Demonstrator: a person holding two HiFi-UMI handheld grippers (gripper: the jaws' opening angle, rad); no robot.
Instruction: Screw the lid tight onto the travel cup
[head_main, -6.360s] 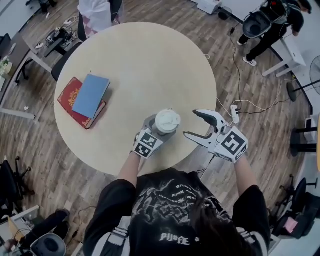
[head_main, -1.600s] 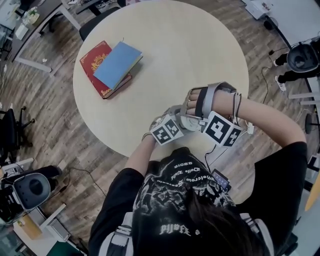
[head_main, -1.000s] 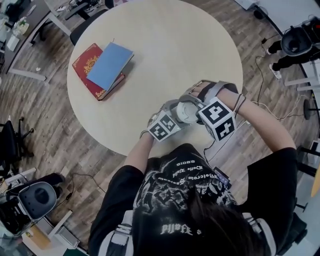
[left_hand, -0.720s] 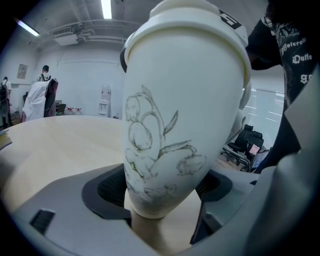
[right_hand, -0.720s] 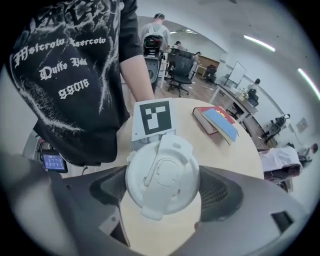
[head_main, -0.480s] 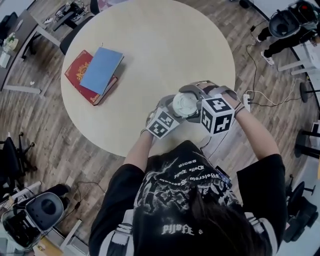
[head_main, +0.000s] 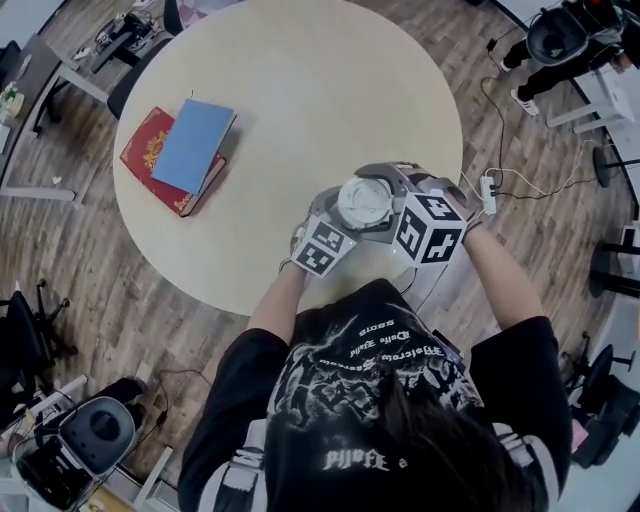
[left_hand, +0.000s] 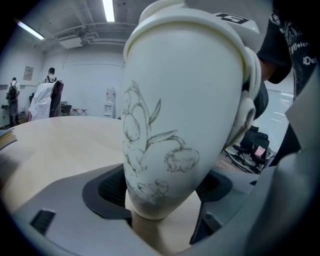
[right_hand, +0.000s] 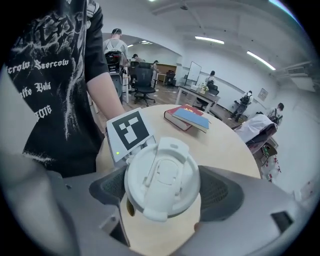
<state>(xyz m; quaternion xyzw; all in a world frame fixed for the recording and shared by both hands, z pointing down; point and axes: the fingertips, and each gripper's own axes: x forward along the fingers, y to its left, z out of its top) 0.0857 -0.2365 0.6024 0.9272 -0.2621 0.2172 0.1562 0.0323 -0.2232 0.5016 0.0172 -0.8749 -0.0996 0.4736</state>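
Note:
A white travel cup (left_hand: 170, 120) with a line drawing of plants stands near the front edge of the round table (head_main: 300, 90). My left gripper (head_main: 343, 217) is shut on its lower body, a dark pad on each side (left_hand: 160, 192). On top of the cup sits the white flip lid (head_main: 362, 200) (right_hand: 161, 180). My right gripper (head_main: 381, 205) comes in from the right, and its two pads (right_hand: 222, 192) press on the lid's rim. That makes it shut on the lid (right_hand: 162, 187).
A blue book (head_main: 192, 143) lies on a red book (head_main: 145, 160) at the table's left, also seen in the right gripper view as blue book (right_hand: 194, 114). A power strip (head_main: 487, 194) and cables lie on the wooden floor to the right. Office chairs and desks ring the table.
My right gripper has turned around the cup's top with the lid between its jaws, and the right forearm has swung in toward the body. The left gripper keeps its hold on the cup.

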